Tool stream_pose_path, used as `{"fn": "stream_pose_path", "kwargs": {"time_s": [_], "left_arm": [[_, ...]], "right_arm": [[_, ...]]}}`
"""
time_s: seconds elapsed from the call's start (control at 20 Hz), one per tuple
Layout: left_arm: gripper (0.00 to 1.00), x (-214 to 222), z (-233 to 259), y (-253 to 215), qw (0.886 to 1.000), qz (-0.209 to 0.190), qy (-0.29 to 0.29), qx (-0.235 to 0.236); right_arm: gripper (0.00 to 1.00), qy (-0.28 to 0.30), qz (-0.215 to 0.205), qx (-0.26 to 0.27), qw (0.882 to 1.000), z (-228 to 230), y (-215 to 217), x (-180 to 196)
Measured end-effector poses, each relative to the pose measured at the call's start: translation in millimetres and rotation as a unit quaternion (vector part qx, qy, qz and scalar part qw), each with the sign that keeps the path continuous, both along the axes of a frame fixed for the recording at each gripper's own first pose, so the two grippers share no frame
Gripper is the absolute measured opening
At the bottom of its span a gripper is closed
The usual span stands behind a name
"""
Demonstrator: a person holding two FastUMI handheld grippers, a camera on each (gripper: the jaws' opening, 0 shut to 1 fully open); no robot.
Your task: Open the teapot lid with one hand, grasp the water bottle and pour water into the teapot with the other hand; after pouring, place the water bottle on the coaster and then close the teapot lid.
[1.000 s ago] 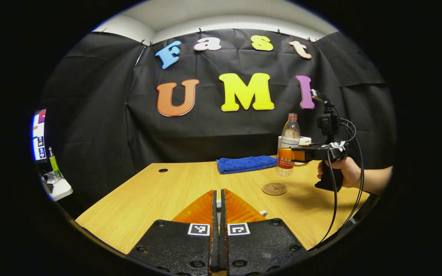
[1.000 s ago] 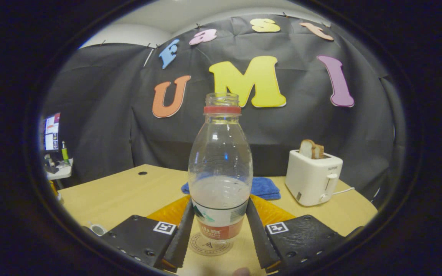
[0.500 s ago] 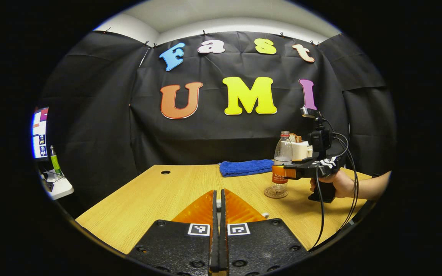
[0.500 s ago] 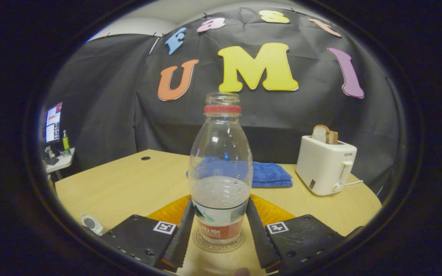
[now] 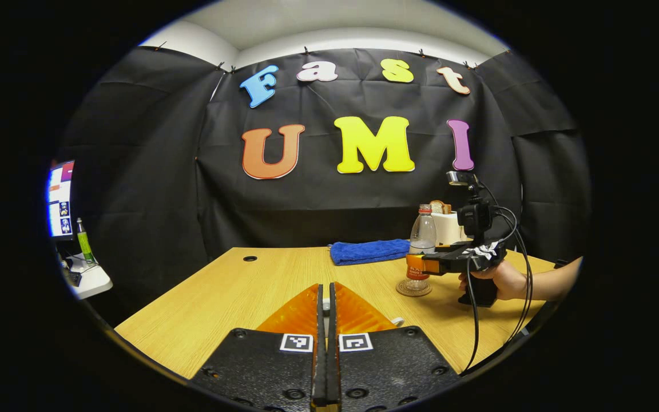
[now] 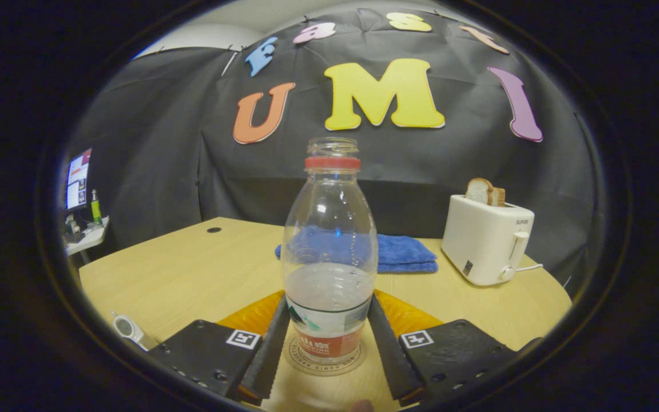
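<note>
Sitting upright on the coaster (image 6: 324, 361) near the desk's (image 5: 238, 292) right edge, bottle (image 6: 329, 252) grasped by right gripper (image 6: 324, 343); left gripper (image 5: 325, 320) clenched, holding nothing.

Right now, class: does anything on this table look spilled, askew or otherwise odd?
Nothing stands out. The water bottle stands upright on the coaster between the right gripper fingers; the table looks dry.

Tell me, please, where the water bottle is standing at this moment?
The water bottle stands upright on the round coaster on the wooden table, between the right gripper's fingers. The blue towel lies behind it, the white toaster farther right.
</note>
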State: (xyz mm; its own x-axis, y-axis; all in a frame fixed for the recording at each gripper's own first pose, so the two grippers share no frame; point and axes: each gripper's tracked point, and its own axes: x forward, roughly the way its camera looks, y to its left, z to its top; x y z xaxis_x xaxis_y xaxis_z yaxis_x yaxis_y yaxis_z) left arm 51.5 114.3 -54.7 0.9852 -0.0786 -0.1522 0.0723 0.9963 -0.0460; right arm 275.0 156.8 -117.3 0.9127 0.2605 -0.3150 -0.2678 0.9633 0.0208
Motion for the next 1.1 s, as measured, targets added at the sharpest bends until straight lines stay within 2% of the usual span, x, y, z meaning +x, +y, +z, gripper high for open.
{"fn": "stream_pose_path", "kwargs": {"time_s": [0.15, 0.25, 0.3, 0.4, 0.75, 0.85, 0.9, 1.1], "left_arm": [[0.03, 0, 0, 0, 1.000, 0.001, 0.000, -0.001], [0.03, 1, -1, 1, 1.000, 0.001, 0.001, -0.003], [0.03, 0, -1, 1, 1.000, 0.002, 0.001, -0.003], [0.03, 1, -2, 1, 1.000, 0.002, 0.002, -0.005], [0.03, 7, -8, -18, 1.000, -0.018, 0.008, -0.003], [0.00, 12, -10, -29, 1.000, -0.025, 0.006, -0.011], [0.03, 15, -13, -36, 0.999, -0.031, 0.008, -0.018], [0.02, 29, -31, -57, 0.998, -0.037, 0.028, -0.035]], "right_arm": [[0.76, -0.007, -0.001, -0.003, 1.000, 0, 1, -1], [0.84, -0.008, 0.002, -0.004, 1.000, 0, 2, -3], [0.91, -0.008, 0.004, -0.005, 1.000, 0, 3, -3], [0.94, -0.010, 0.005, -0.003, 1.000, 2, 4, -4], [0.94, -0.014, -0.001, 0.012, 1.000, 13, -11, -28], [0.94, -0.021, -0.001, 0.015, 1.000, 21, -18, -44], [0.94, -0.025, -0.001, 0.017, 1.000, 24, -23, -54], [0.94, -0.050, -0.012, 0.018, 0.999, 40, -49, -92]]}}
